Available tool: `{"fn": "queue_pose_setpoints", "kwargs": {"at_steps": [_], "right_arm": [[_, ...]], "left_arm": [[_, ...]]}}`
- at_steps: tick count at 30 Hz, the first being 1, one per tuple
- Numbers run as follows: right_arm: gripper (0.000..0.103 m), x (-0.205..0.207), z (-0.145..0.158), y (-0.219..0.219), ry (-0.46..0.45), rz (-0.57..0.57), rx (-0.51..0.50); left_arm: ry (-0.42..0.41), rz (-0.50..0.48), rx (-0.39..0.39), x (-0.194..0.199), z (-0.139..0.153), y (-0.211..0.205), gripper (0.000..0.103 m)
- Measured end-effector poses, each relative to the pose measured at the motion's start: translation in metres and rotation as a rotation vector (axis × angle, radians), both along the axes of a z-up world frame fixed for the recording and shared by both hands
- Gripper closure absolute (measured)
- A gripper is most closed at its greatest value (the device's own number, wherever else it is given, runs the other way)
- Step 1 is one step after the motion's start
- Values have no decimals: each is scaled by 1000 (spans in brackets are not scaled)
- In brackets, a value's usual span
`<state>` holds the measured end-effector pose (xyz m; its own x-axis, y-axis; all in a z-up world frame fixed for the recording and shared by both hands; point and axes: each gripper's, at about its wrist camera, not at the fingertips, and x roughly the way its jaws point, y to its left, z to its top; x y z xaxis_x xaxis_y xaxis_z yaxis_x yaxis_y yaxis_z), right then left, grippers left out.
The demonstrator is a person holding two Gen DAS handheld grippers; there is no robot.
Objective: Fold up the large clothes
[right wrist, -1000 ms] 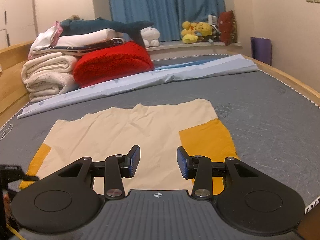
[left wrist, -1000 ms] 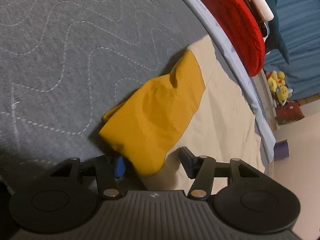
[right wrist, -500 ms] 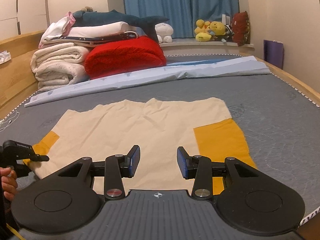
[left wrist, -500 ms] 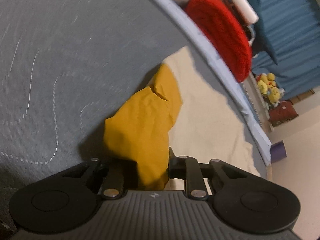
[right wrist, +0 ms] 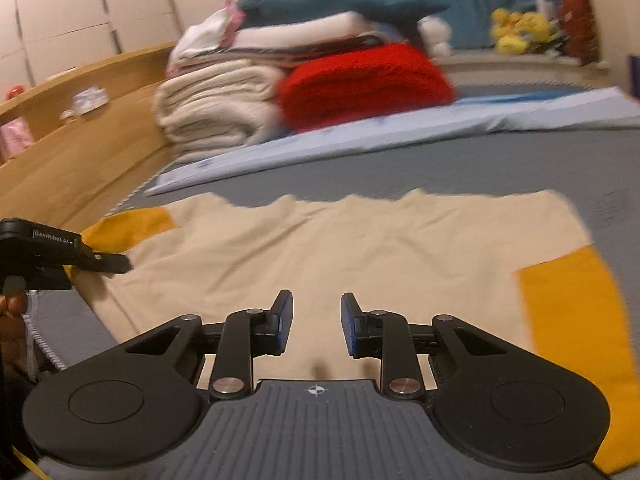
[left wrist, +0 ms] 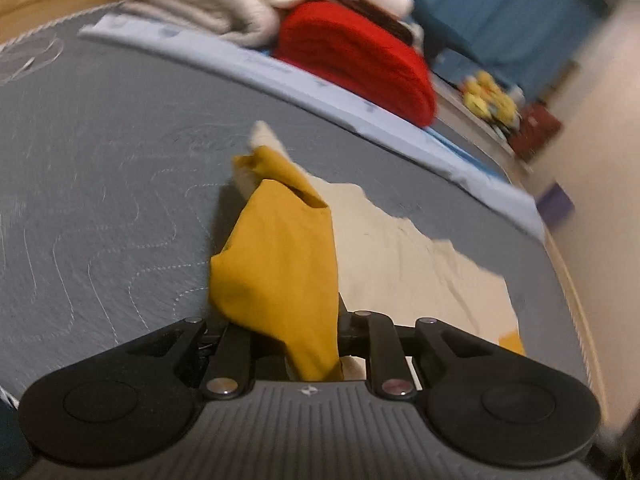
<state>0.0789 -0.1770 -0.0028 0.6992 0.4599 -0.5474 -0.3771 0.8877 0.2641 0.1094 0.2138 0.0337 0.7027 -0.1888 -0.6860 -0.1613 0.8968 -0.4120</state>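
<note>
A cream shirt (right wrist: pixel 340 248) with mustard-yellow sleeves lies flat on the grey mattress (left wrist: pixel 100 168). My left gripper (left wrist: pixel 308 320) is shut on the left yellow sleeve (left wrist: pixel 280 256) and holds it lifted off the bed; it also shows at the left edge of the right wrist view (right wrist: pixel 92 260). My right gripper (right wrist: pixel 316 324) is open and empty, hovering over the shirt's near hem. The other yellow sleeve (right wrist: pixel 572 312) lies flat at the right.
A folded light-blue sheet (right wrist: pixel 400 132) runs across the bed behind the shirt. Stacked cream towels (right wrist: pixel 216 112) and a red blanket (right wrist: pixel 360 84) sit behind it. A wooden bed frame (right wrist: pixel 80 148) stands at the left. Plush toys (right wrist: pixel 516 32) sit by the blue curtain.
My left gripper has closed on the yellow sleeve and lifted it, swinging toward the shirt's body. My right gripper has turned left over the shirt and stays open.
</note>
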Motion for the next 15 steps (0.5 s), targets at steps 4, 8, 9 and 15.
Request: {"fn": "queue_pose_setpoints", "kwargs": {"at_steps": [4,8,9,15], "right_arm": [[76,21,-26,30,140,17,4],[80,50,-66,40,343,-62,1],[81,54,-75,41,381,-73,8],[84,63,-76,38,431,-94,33]], "left_arm": [[-10,16,6,-11,-11,-8,82],[-40,-28,84,-14,-10,-25,82],[-35,-42,95,-14,-11,-29,82],[-31,-66,195,-10,-19,-42,82]]}}
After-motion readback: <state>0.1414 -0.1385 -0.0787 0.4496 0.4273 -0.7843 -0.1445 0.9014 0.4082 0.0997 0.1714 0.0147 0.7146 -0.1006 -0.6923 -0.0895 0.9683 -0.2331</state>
